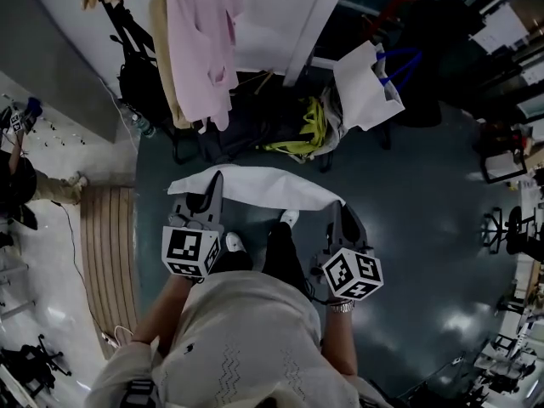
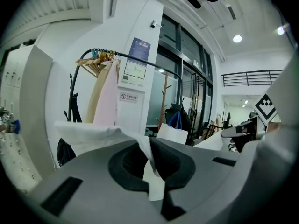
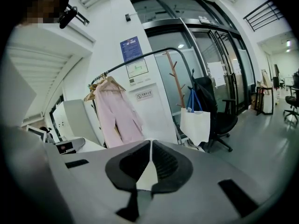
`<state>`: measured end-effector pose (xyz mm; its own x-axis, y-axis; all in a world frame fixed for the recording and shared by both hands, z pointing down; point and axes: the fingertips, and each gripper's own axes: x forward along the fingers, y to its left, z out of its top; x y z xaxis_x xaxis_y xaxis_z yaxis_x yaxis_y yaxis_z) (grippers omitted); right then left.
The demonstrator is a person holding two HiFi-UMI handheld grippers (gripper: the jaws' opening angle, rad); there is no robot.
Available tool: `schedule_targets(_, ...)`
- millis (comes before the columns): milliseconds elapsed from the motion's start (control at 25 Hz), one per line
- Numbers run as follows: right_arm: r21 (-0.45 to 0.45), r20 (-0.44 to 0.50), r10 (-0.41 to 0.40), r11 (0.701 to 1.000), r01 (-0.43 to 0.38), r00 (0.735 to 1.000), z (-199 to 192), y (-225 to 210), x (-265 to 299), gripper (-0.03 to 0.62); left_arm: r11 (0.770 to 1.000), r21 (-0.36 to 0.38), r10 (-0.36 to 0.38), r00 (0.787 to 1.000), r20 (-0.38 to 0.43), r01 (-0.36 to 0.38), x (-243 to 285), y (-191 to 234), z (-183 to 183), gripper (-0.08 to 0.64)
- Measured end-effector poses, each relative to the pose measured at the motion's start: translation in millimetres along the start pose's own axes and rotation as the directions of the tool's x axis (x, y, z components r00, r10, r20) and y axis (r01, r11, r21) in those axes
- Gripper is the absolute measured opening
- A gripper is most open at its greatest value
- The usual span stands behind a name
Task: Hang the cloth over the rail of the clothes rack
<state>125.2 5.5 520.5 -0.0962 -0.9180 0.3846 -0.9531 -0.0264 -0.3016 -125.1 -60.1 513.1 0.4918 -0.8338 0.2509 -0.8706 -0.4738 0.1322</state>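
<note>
You hold the white cloth (image 1: 255, 185) spread between both grippers, out in front of you above the dark floor (image 1: 425, 228). Your left gripper (image 1: 218, 179) has its jaws pressed together on the cloth's left end. In the left gripper view the fabric bunches between the pads and spills out over the left jaw. Your right gripper (image 1: 337, 207) is clamped the same way on the right end, with only a thin white wedge of cloth showing between its closed jaws. The cloth hangs in the air, well apart from the clothes rack (image 2: 70, 97), which stands ahead of you against the white wall. The rack's black rail (image 3: 145, 56) arches across above the level of your grippers. A pink garment (image 1: 200, 41) and a beige garment (image 1: 161, 49) hang side by side from wooden hangers (image 3: 105, 85) at the rail's left end. A white tote bag (image 1: 365, 87) with blue handles sits near the rack's right side, beside a dark office chair (image 3: 219, 120).
</note>
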Motion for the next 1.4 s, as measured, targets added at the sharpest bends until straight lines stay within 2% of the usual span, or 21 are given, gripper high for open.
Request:
schedule_targets(320,-0.008,0.004,0.057,0.998,-0.057,0.998,33.0,-30.9,62.0,0.025,0.998,0.016,0.055,0.998,0.015,-0.056,55.6,4.0,17.0,0.015)
schedule_targets(520,-0.017,-0.001,0.123,0.992,-0.123,0.992,79.1,-61.1,122.7,0.025,0.994,0.030,0.105,0.994,0.018,-0.106,116.9,-1.1,40.1,0.015)
schedule_targets(640,-0.040,-0.001,0.167,0.985,-0.167,0.986,112.1,-81.3,154.2,0.025,0.989,0.013,0.145,0.989,0.028,-0.145,152.8,-5.9,59.4,0.015)
schedule_targets(760,-0.055,0.012,0.233,0.971,-0.232,0.972,147.7,-94.6,182.1,0.025,0.983,0.030,0.180,0.982,0.051,-0.182,180.0,-11.9,84.1,0.015)
schedule_targets(880,-0.121,0.034,0.291,0.951,-0.285,0.956,182.9,-105.4,203.5,0.025,0.973,0.087,0.207,0.975,0.077,-0.213,206.0,-20.7,105.2,0.015)
schedule_targets(1040,-0.196,0.065,0.341,0.926,-0.323,0.938,226.1,-110.4,226.2,0.025,0.963,0.120,0.227,0.966,0.121,-0.241,231.2,-26.1,131.6,0.015)
schedule_targets(1120,-0.231,0.101,0.357,0.916,-0.328,0.928,249.4,-106.5,234.4,0.025,0.958,0.130,0.235,0.960,0.153,-0.255,242.2,-25.5,147.3,0.015)
schedule_targets(1280,-0.273,0.164,0.397,0.898,-0.346,0.903,288.3,-86.9,239.4,0.025,0.962,0.122,0.212,0.952,0.222,-0.243,255.1,-24.2,186.8,0.015)
schedule_targets(1400,-0.315,0.215,0.422,0.884,-0.346,0.881,323.6,-68.5,240.2,0.025,0.950,0.159,0.213,0.931,0.297,-0.268,255.9,-12.7,225.5,0.015)
